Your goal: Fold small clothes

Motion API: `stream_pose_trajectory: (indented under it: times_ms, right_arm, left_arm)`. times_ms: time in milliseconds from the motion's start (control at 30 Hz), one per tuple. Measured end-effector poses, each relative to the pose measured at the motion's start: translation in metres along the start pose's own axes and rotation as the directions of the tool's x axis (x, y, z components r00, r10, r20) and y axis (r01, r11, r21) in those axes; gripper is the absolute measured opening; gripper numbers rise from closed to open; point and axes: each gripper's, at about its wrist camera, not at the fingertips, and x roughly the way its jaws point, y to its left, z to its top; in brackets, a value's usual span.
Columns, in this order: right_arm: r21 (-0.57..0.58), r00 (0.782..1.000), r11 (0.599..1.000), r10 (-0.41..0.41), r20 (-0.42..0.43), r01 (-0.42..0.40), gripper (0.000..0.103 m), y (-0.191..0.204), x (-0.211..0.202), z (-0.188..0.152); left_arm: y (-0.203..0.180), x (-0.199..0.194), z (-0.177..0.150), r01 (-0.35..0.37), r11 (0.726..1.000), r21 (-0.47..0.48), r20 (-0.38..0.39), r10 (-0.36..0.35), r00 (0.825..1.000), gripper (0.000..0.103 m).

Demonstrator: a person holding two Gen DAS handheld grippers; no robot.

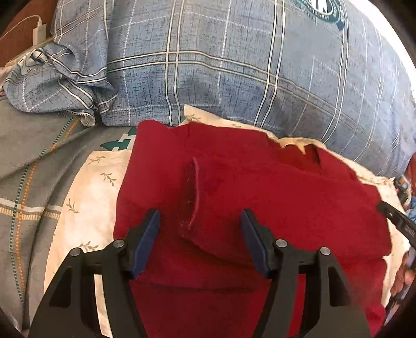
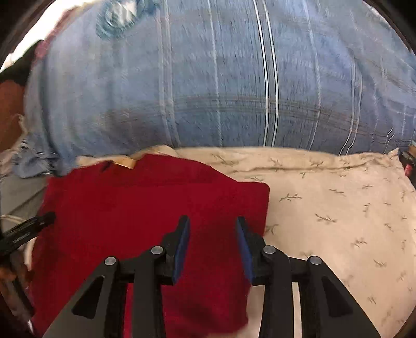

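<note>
The red garment (image 1: pixel 234 197) is laid folded on the cream pillow (image 2: pixel 338 208); left gripper (image 1: pixel 200 221) jaws are spread wide, right gripper (image 2: pixel 212 228) jaws narrower, both empty.

No wording can be read anywhere: the round dark emblem (image 1: pixel 318 11) printed on the blue checked pillow (image 1: pixel 234 65), at about one o'clock, is cropped and too blurred to make out.
</note>
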Motion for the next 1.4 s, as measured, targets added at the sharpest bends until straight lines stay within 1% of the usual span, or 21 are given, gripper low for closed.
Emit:
stream_pose_trajectory:
  times_ms: [33, 67, 133, 167, 200, 233, 300, 467, 533, 633, 700, 733, 800, 833, 900, 1033, 1067, 1167, 1267, 1333, 1400]
  right_arm:
    - [0.007, 0.999, 1.000, -0.028, -0.028, 0.028, 0.033, -0.003, 0.016, 0.002]
    - [0.014, 0.999, 0.999, -0.034, -0.038, 0.035, 0.034, -0.005, 0.022, 0.001]
    - [0.034, 1.000, 0.999, -0.020, -0.016, 0.020, 0.034, -0.009, 0.027, 0.001]
    - [0.035, 1.000, 0.999, -0.018, -0.020, 0.019, 0.034, -0.010, 0.026, 0.000]
    - [0.036, 1.000, 0.999, -0.021, -0.023, 0.021, 0.034, -0.009, 0.024, 0.001]
    - [0.037, 0.999, 0.999, -0.022, -0.027, 0.023, 0.037, -0.009, 0.017, -0.001]
    - [0.032, 1.000, 0.999, -0.014, -0.023, 0.014, 0.037, -0.008, 0.005, -0.005]
    - [0.000, 1.000, 1.000, 0.013, 0.002, -0.013, 0.041, -0.003, -0.035, -0.027]
    - [-0.017, 1.000, 1.000, 0.019, -0.009, -0.019, 0.041, 0.000, -0.041, -0.039]
    - [-0.047, 1.000, 0.999, -0.014, -0.028, 0.013, 0.043, 0.002, -0.040, -0.057]
    - [-0.041, 0.999, 0.999, -0.029, -0.044, 0.027, 0.049, -0.002, -0.033, -0.065]
    - [-0.013, 0.999, 1.000, -0.019, -0.040, 0.019, 0.052, -0.006, -0.029, -0.068]
    - [0.012, 0.999, 1.000, -0.004, -0.039, 0.004, 0.052, -0.012, -0.031, -0.068]
    - [0.026, 0.999, 1.000, 0.006, -0.046, -0.004, 0.053, -0.014, -0.035, -0.067]
    - [0.056, 0.999, 0.998, 0.025, -0.029, -0.023, 0.053, -0.020, -0.045, -0.068]
    - [0.141, 0.996, 0.986, 0.090, -0.018, -0.086, 0.055, -0.034, -0.066, -0.077]
    - [0.148, 0.994, 0.984, 0.105, -0.020, -0.101, 0.056, -0.035, -0.071, -0.080]
    - [0.135, 0.989, 0.981, 0.145, -0.034, -0.139, 0.061, -0.032, -0.084, -0.092]
    - [0.117, 0.985, 0.980, 0.166, -0.049, -0.159, 0.062, -0.025, -0.091, -0.106]
    - [0.116, 0.980, 0.977, 0.187, -0.076, -0.177, 0.062, -0.018, -0.091, -0.115]
    - [0.122, 0.976, 0.973, 0.204, -0.081, -0.194, 0.062, -0.015, -0.094, -0.122]
  left_arm:
    - [-0.001, 0.001, 0.000, -0.002, 1.000, 0.005, 0.005, 0.002, 1.000, 0.068]
    - [-0.002, 0.002, 0.001, -0.004, 1.000, 0.008, 0.005, 0.004, 1.000, 0.070]
    - [-0.003, 0.004, 0.001, -0.012, 1.000, 0.020, 0.008, 0.012, 1.000, 0.071]
    - [-0.004, 0.004, 0.001, -0.014, 1.000, 0.022, 0.010, 0.014, 1.000, 0.071]
    - [-0.004, 0.004, 0.000, -0.016, 1.000, 0.024, 0.012, 0.016, 1.000, 0.071]
    - [-0.004, 0.004, 0.000, -0.017, 1.000, 0.024, 0.013, 0.016, 1.000, 0.071]
    - [-0.003, 0.004, 0.001, -0.016, 1.000, 0.021, 0.015, 0.015, 1.000, 0.071]
    - [-0.005, 0.004, 0.001, -0.023, 0.999, 0.025, 0.018, 0.022, 1.000, 0.071]
    - [-0.005, 0.004, 0.001, -0.024, 0.999, 0.025, 0.019, 0.024, 1.000, 0.071]
    - [-0.006, 0.004, 0.001, -0.024, 0.999, 0.026, 0.018, 0.024, 1.000, 0.071]
    - [-0.006, 0.004, 0.001, -0.025, 0.999, 0.029, 0.016, 0.024, 1.000, 0.071]
    - [-0.006, 0.003, 0.001, -0.024, 0.999, 0.031, 0.013, 0.023, 1.000, 0.071]
    - [-0.003, -0.003, -0.001, -0.003, 1.000, 0.030, 0.001, 0.003, 1.000, 0.071]
    - [0.000, -0.007, -0.002, 0.011, 1.000, 0.028, -0.003, -0.010, 1.000, 0.071]
    - [0.008, -0.019, -0.006, 0.040, 0.999, 0.027, -0.006, -0.040, 0.999, 0.071]
    - [0.023, -0.043, -0.020, 0.060, 0.998, 0.029, -0.009, -0.060, 0.998, 0.072]
    - [0.027, -0.048, -0.023, 0.058, 0.998, 0.024, -0.012, -0.058, 0.998, 0.072]
    - [0.042, -0.062, -0.038, 0.082, 0.997, -0.001, -0.034, -0.081, 0.996, 0.073]
    - [0.049, -0.073, -0.053, 0.082, 0.997, 0.000, -0.053, -0.082, 0.995, 0.073]
    - [0.051, -0.083, -0.065, 0.086, 0.996, 0.003, -0.061, -0.085, 0.994, 0.073]
    - [0.051, -0.090, -0.075, 0.087, 0.996, 0.008, -0.077, -0.086, 0.993, 0.073]
